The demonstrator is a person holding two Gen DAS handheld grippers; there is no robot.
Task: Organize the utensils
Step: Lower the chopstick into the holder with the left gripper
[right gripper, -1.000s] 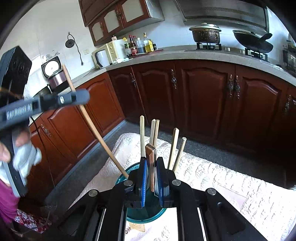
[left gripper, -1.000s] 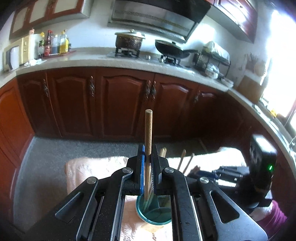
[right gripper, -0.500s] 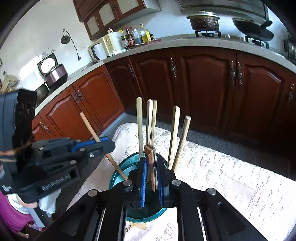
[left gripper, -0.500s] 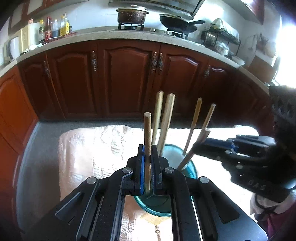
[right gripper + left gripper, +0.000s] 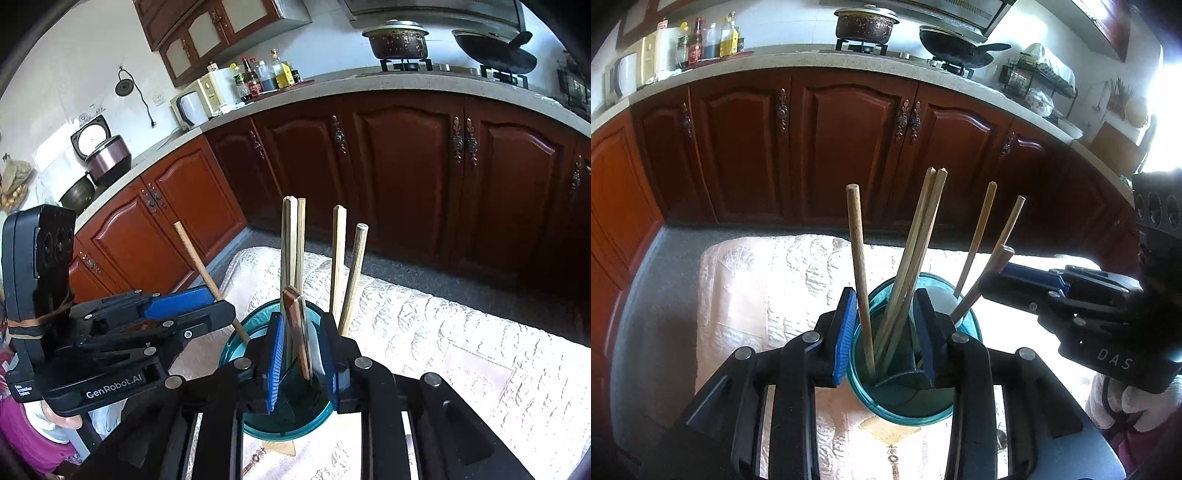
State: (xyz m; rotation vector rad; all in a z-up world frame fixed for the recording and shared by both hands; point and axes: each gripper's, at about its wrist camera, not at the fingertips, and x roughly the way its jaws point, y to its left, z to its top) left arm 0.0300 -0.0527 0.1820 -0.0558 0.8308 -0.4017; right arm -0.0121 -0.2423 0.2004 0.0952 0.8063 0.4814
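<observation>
A teal glass cup (image 5: 908, 398) stands on the cloth-covered table and holds several wooden chopsticks and utensil handles. My left gripper (image 5: 886, 332) is open just above the cup's rim; a round wooden stick (image 5: 860, 269) stands free between its jaws, its lower end inside the cup. My right gripper (image 5: 303, 354) is open over the same cup (image 5: 258, 417); a dark flat wooden handle (image 5: 297, 332) stands loose between its jaws inside the cup. Each gripper shows in the other's view, the right one (image 5: 997, 280) and the left one (image 5: 207, 306).
The table carries a pale embroidered cloth (image 5: 768, 280), seen too in the right wrist view (image 5: 443, 332). Dark red kitchen cabinets (image 5: 849, 147) and a counter with a pot, wok and bottles run behind. A grey floor strip (image 5: 646, 295) separates table and cabinets.
Both grippers have opened and let go of their utensils, which now stand in the cup. Both grippers have come lower and closer to the cup.
</observation>
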